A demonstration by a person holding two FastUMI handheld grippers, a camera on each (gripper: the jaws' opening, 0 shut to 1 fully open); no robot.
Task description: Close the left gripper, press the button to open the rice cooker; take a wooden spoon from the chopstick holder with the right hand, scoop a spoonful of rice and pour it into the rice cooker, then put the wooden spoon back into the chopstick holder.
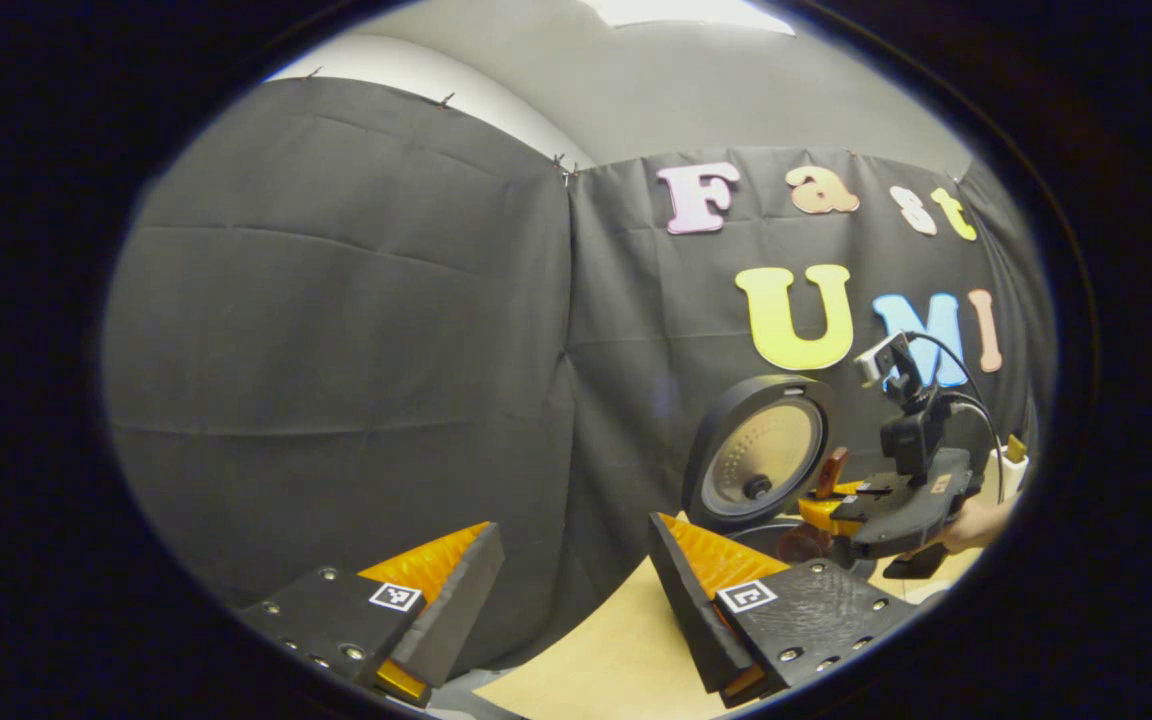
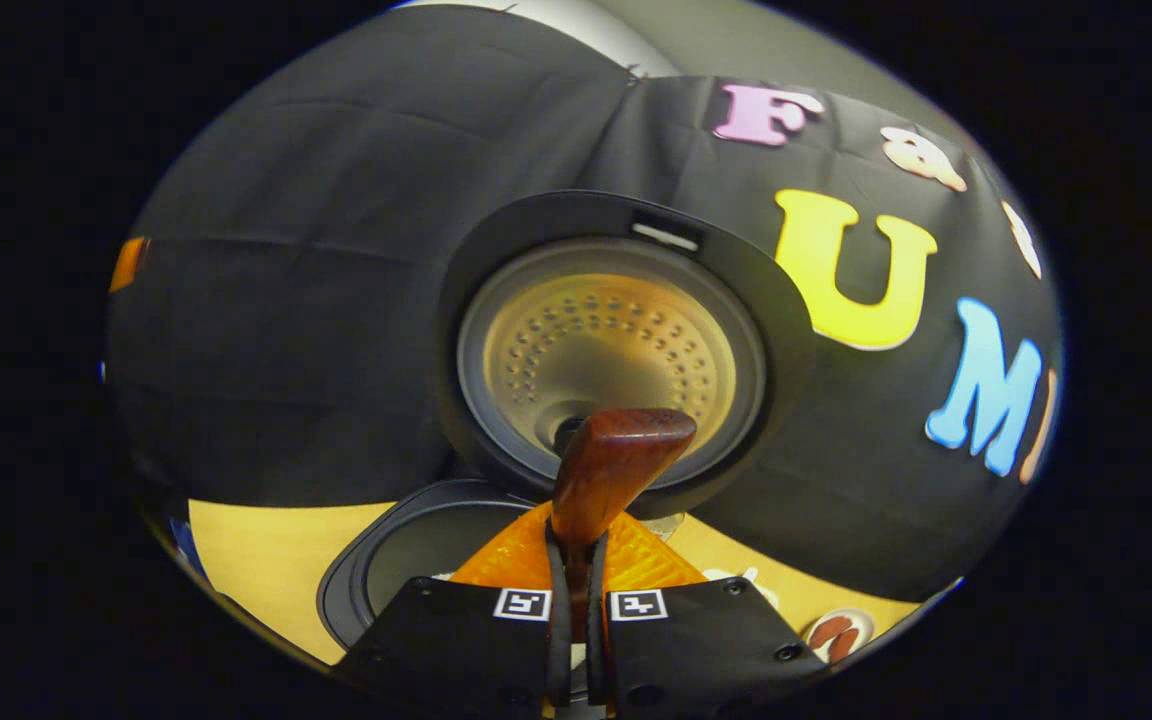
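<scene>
Fingers of the right gripper (image 2: 576, 575) pinch the wooden spoon (image 2: 608, 470) handle directly above the open rice cooker (image 2: 406, 545); left gripper (image 1: 576, 590) stands wide apart, empty, left of the cooker. Pouring step seemingly in hand. Next, probably: carry spoon back to the chopstick holder.

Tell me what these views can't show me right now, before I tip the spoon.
- Spoon bowl and any rice on it: right gripper view, hidden below the right gripper; just the wooden spoon handle end shows.
- Rice cooker pot contents: cut off by that gripper's body.
- Chopstick holder: left gripper view, at the edge, too small.

Dim booth, fisheye-warped edges, sharp focus
</scene>
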